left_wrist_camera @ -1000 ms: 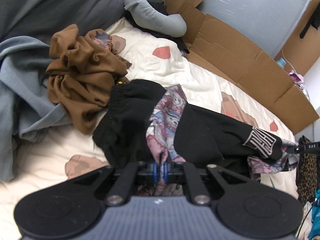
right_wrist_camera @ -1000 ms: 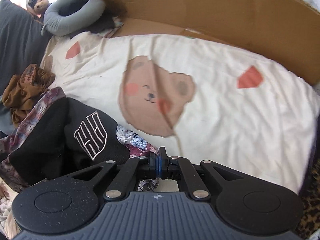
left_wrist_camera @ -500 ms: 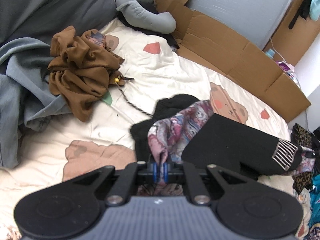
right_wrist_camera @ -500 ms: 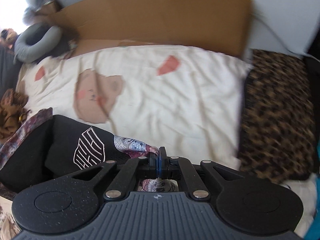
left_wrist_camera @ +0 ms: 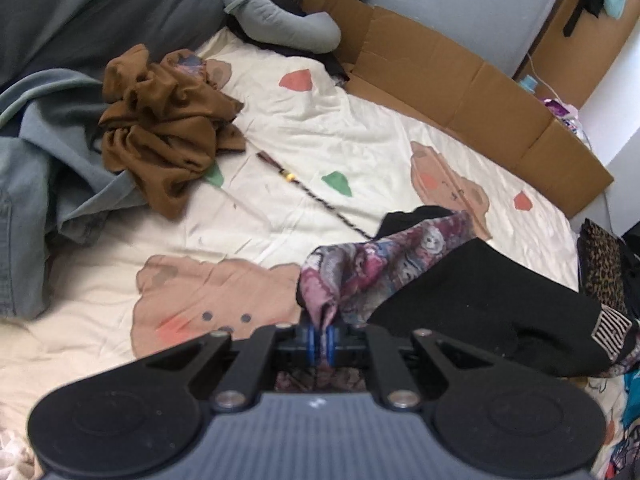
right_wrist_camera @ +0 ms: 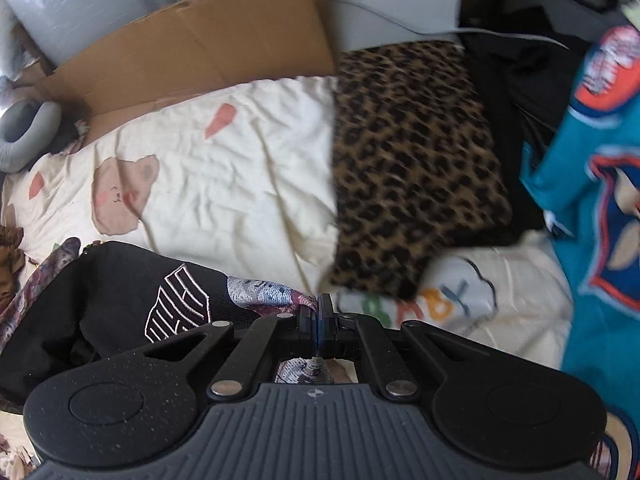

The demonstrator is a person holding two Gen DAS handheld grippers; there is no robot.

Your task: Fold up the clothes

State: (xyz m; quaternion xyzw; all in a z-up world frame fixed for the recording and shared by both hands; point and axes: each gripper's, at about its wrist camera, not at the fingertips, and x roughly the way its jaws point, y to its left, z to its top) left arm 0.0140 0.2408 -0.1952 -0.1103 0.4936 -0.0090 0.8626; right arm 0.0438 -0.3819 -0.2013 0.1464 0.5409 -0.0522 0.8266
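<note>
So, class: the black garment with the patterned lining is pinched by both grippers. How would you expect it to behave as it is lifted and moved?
Probably floppy: the garment sags and creases between the left gripper and the right gripper. Likely light, since thin pinches of lining seem to carry it. It may drag: its cord trails across the sheet.

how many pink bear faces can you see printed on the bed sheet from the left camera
2. One bear face lies on the sheet just ahead of the left gripper; another bear face sits farther right, near the cardboard. Clothes may hide more.
</note>
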